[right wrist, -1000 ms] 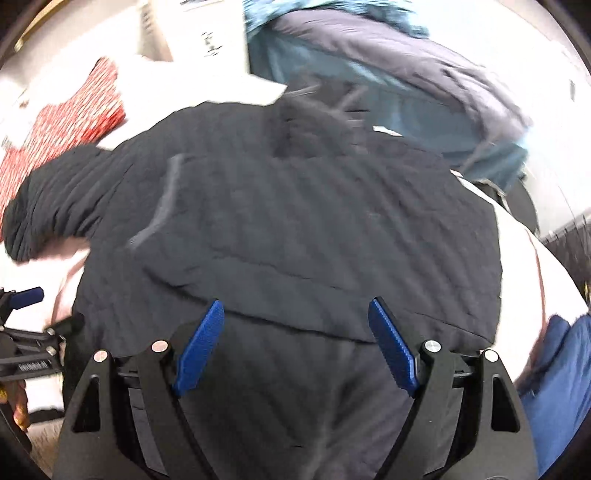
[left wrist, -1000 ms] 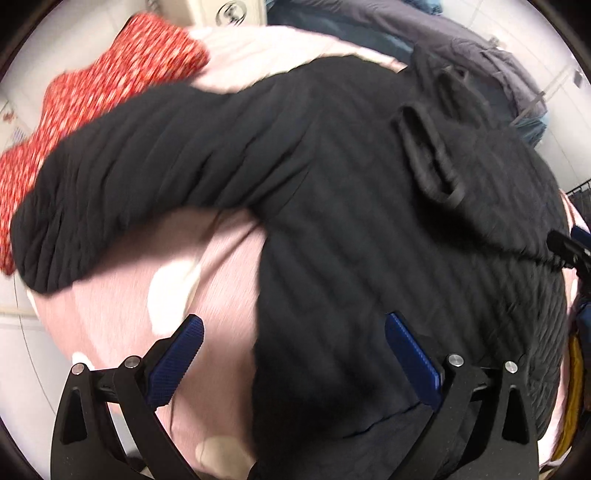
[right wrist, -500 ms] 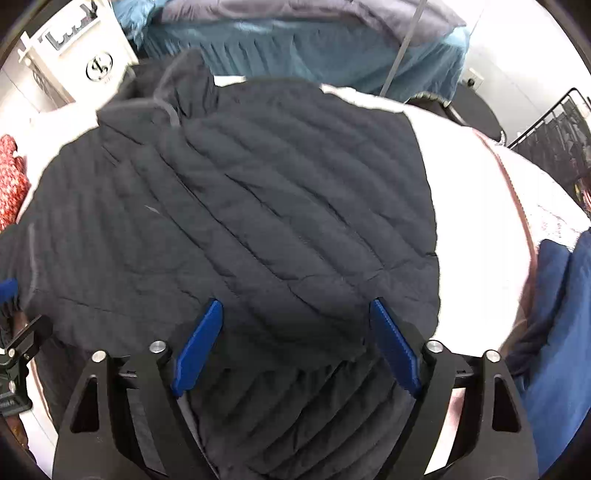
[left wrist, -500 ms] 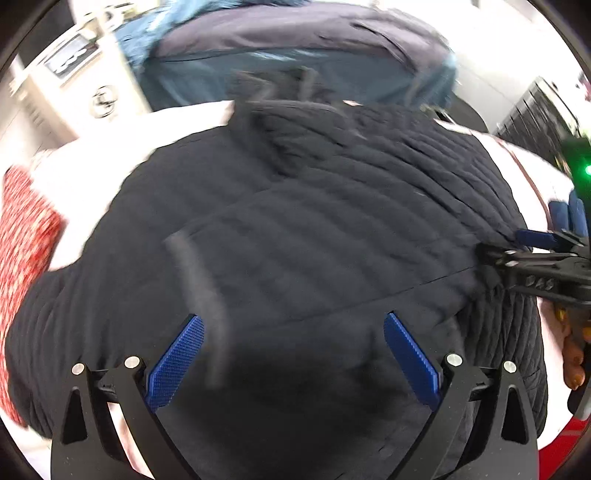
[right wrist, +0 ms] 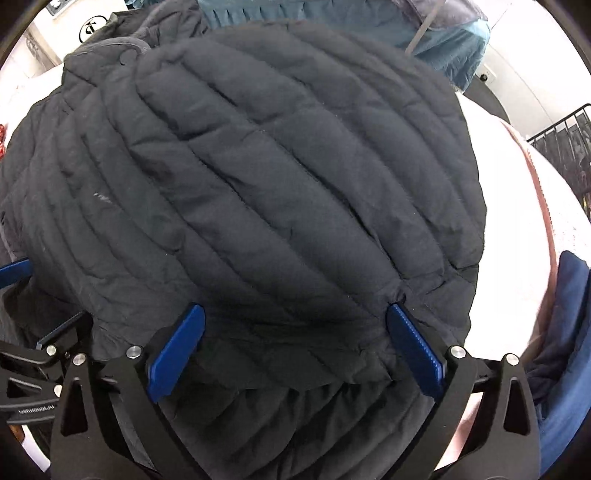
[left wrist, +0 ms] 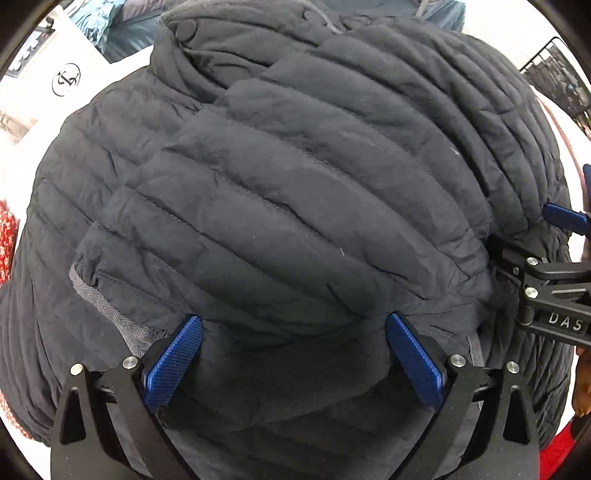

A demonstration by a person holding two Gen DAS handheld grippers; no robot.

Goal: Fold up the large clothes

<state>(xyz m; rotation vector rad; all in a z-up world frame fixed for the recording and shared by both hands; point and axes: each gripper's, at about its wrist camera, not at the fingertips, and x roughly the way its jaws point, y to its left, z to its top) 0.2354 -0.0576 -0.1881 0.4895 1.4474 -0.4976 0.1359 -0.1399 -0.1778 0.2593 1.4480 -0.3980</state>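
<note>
A black quilted puffer jacket (left wrist: 288, 192) lies on the pale surface and fills both views, its collar at the far end and its sleeves folded across the body. It also fills the right wrist view (right wrist: 280, 177). My left gripper (left wrist: 293, 354) is open, its blue pads close over the near fold of the jacket. My right gripper (right wrist: 293, 343) is open too, just over the jacket's near right part. The right gripper's black frame (left wrist: 554, 291) shows at the right edge of the left wrist view, and the left gripper's frame (right wrist: 33, 365) at the left edge of the right wrist view.
A red patterned garment (left wrist: 7, 236) lies at the far left. A blue garment (right wrist: 569, 332) lies at the right on the white-and-pink cover (right wrist: 517, 229). A teal and grey pile (right wrist: 424, 33) and a white box with a logo (left wrist: 62, 77) are at the back.
Both grippers have moved in much closer to the jacket. The left view has swung from the spread sleeve over to the jacket's body, where the sleeve now lies folded.
</note>
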